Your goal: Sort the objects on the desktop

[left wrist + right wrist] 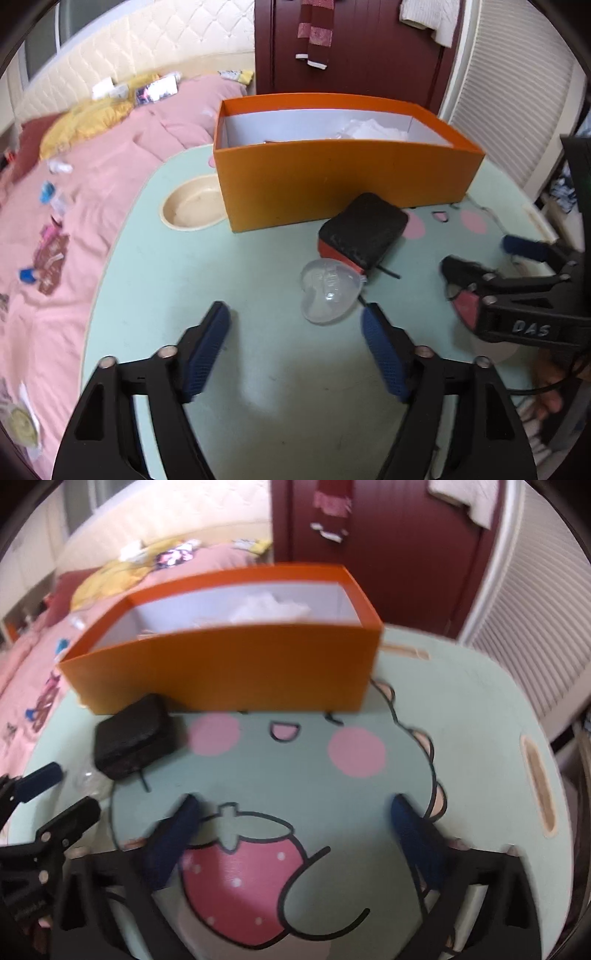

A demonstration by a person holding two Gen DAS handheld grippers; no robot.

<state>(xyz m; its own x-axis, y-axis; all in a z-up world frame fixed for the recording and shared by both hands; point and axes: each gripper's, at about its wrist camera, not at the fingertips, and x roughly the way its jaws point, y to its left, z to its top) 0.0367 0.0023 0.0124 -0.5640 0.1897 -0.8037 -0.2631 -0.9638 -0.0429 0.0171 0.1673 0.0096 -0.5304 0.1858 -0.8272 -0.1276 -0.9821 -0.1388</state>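
An open orange box [332, 184] with white crumpled paper inside stands at the back of the green table [221, 280]; it also shows in the right wrist view [229, 672]. A black and red case [364, 229] lies in front of the box, also in the right wrist view [133, 734]. A clear heart-shaped plastic piece [328, 291] lies against the case, just ahead of my left gripper [295, 317], which is open and empty. My right gripper [295, 805] is open and empty over the strawberry print; it also shows at the right in the left wrist view [480, 254].
A beige oval recess [192, 206] sits in the table left of the box. A pink bed [92, 184] with scattered small items lies to the left. A dark red wardrobe [354, 48] and a white louvred door [517, 92] stand behind.
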